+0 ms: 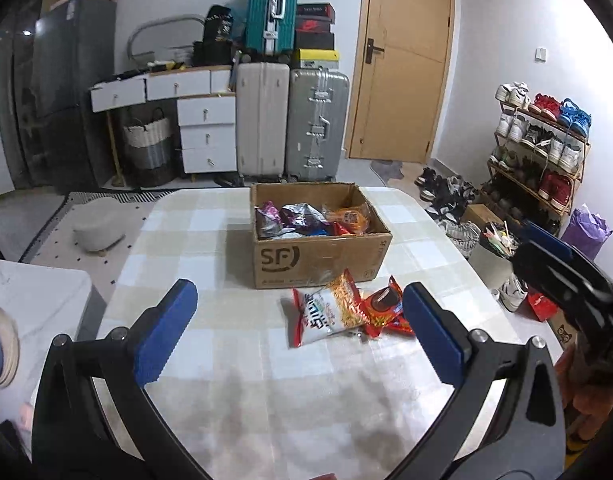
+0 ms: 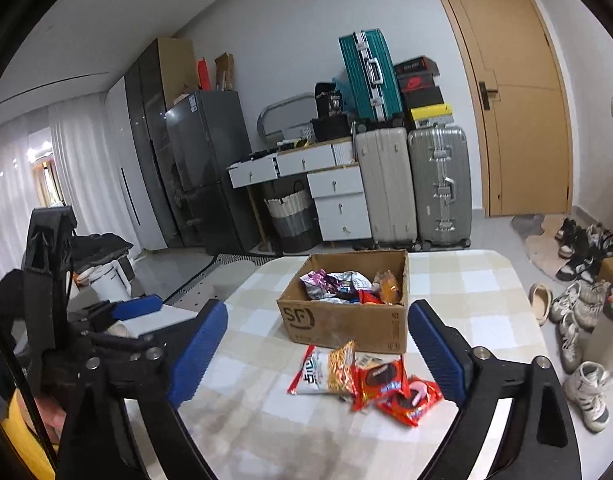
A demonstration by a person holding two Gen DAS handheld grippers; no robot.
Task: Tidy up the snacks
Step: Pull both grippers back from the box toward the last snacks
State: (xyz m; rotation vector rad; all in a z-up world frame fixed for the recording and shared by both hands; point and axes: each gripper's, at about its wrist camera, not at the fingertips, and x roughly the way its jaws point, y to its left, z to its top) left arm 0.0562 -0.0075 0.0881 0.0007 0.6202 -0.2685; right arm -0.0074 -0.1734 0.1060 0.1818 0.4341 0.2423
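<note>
An open cardboard box (image 1: pixel 318 258) marked SF stands on the checked table (image 1: pixel 210 240) and holds several snack packets (image 1: pixel 306 220). In front of it lie loose packets: a white and red noodle bag (image 1: pixel 326 312) and red cookie packets (image 1: pixel 386 308). My left gripper (image 1: pixel 298 320) is open and empty, held above the table short of the loose packets. My right gripper (image 2: pixel 318 350) is open and empty, above the same pile (image 2: pixel 370 380), with the box (image 2: pixel 346 320) beyond it. The right gripper also shows at the right edge of the left wrist view (image 1: pixel 566 276).
Suitcases (image 1: pixel 290 120), a white drawer unit (image 1: pixel 206 132) and a wooden door (image 1: pixel 402 60) stand behind the table. A shoe rack (image 1: pixel 542 144) and loose shoes (image 2: pixel 578 320) are on the floor to the right. A grey fridge (image 2: pixel 206 168) stands at the left.
</note>
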